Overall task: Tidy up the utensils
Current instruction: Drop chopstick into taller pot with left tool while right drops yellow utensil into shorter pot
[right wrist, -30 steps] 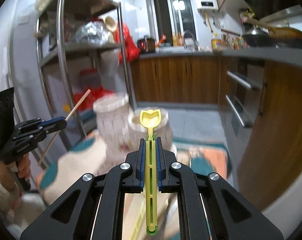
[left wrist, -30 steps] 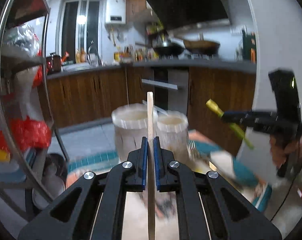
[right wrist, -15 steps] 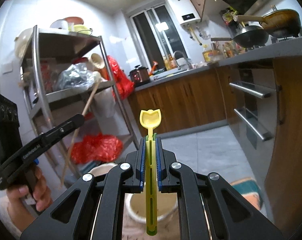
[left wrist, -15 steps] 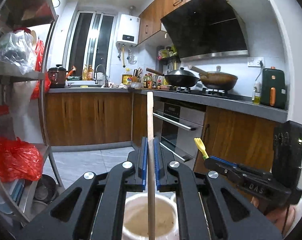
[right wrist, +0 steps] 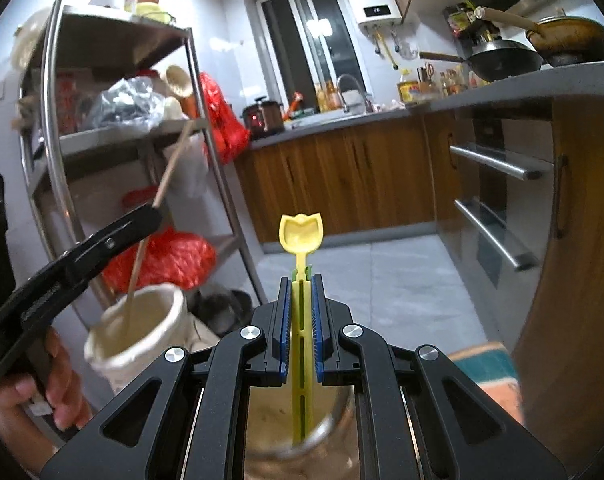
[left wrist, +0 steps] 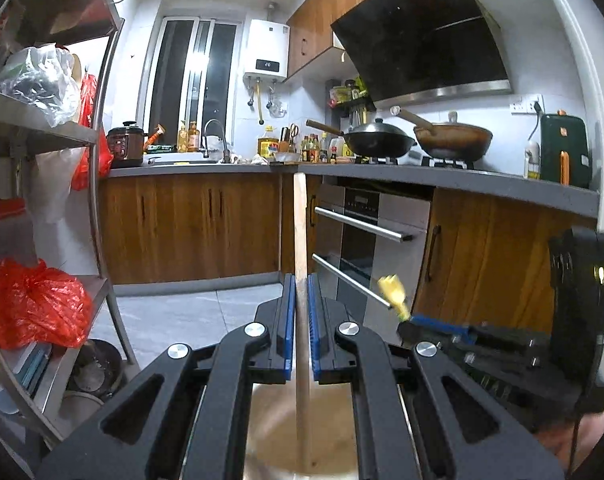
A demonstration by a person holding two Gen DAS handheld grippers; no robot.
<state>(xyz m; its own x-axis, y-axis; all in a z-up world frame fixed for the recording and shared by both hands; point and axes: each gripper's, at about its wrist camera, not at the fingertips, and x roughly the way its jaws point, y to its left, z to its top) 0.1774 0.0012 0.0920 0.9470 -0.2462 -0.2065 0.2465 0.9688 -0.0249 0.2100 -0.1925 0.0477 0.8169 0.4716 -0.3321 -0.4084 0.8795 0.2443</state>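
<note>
The left black two-finger gripper [left wrist: 301, 328] is clenched on a long pale wooden chopstick [left wrist: 301, 240], which runs upright between the blue pads [left wrist: 288, 328]; its upper end stands well above the fingertips and its lower end dips into a white cylindrical holder [right wrist: 142, 332], as the right wrist view shows. There the stick [right wrist: 170, 168] leans slightly, slanting down into the holder's open mouth. The right black two-finger gripper [right wrist: 301, 324] is closed on a yellow plastic spoon with a tulip-shaped head [right wrist: 301, 232]; the head rises above the fingertips, the slotted handle passes down between the pads into a second pale holder [right wrist: 326, 432] just beside the first, directly under that gripper
</note>
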